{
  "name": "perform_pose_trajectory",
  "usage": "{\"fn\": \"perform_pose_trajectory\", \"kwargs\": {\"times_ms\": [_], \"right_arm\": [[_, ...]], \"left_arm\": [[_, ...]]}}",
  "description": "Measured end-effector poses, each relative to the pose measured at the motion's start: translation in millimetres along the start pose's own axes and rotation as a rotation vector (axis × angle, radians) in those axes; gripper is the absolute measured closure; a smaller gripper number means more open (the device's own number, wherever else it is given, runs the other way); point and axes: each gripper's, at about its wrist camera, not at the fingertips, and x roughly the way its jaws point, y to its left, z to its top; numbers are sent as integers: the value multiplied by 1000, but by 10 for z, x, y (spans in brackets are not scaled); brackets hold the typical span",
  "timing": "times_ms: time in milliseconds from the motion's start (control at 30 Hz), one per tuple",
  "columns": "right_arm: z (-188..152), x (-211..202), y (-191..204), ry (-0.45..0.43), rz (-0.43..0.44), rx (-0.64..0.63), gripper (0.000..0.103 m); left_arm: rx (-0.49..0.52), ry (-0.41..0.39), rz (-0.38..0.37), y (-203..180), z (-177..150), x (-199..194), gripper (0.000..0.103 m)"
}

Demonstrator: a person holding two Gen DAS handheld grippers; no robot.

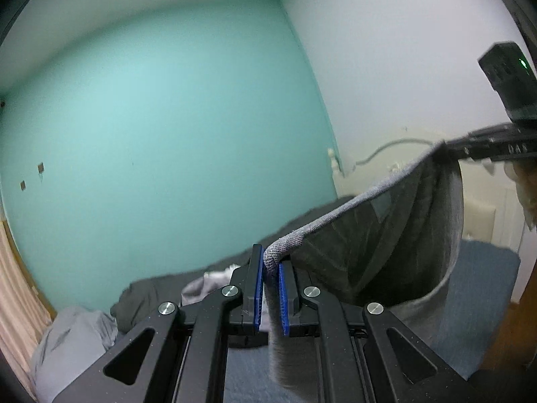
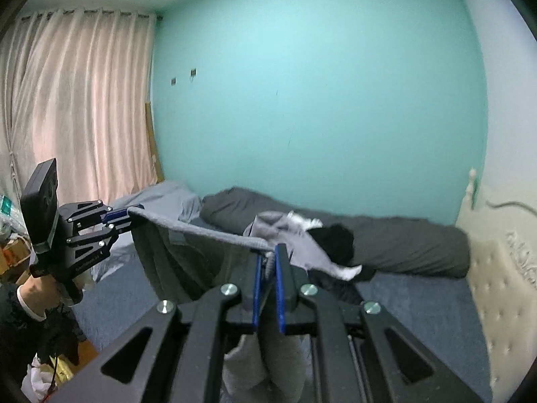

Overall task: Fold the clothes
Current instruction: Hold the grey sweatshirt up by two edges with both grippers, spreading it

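Teal wall (image 2: 319,100) and a blue bed (image 2: 402,288) behind a grey garment held up between two tools.

Left tool (image 1: 272,288) is clamped on one end of the garment's (image 1: 386,241) ribbed band; right tool (image 2: 266,278) is clamped on the other end, so the band stretches taut between them and the cloth hangs below, clear of the bed. Beyond lie loose clothes (image 2: 295,235), a dark bolster (image 2: 402,238) along the wall, a pale blue sheet (image 1: 70,336), a pink curtain (image 2: 84,100) and a padded cream headboard (image 2: 500,285).
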Motion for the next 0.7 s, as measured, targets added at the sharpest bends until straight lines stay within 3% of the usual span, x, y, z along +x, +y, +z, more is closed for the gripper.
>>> {"fn": "perform_pose_trajectory", "kwargs": {"times_ms": [200, 367, 500, 700], "right_arm": [[290, -519, 179, -50, -35, -38, 96], [379, -792, 293, -73, -45, -59, 96], [351, -886, 378, -68, -46, -71, 96], [111, -670, 374, 16, -48, -67, 96]], "left_arm": [[2, -56, 8, 0, 423, -394, 94], [18, -65, 10, -33, 500, -667, 94], [4, -46, -5, -61, 372, -755, 94], [-28, 45, -34, -128, -93, -462, 94]]}}
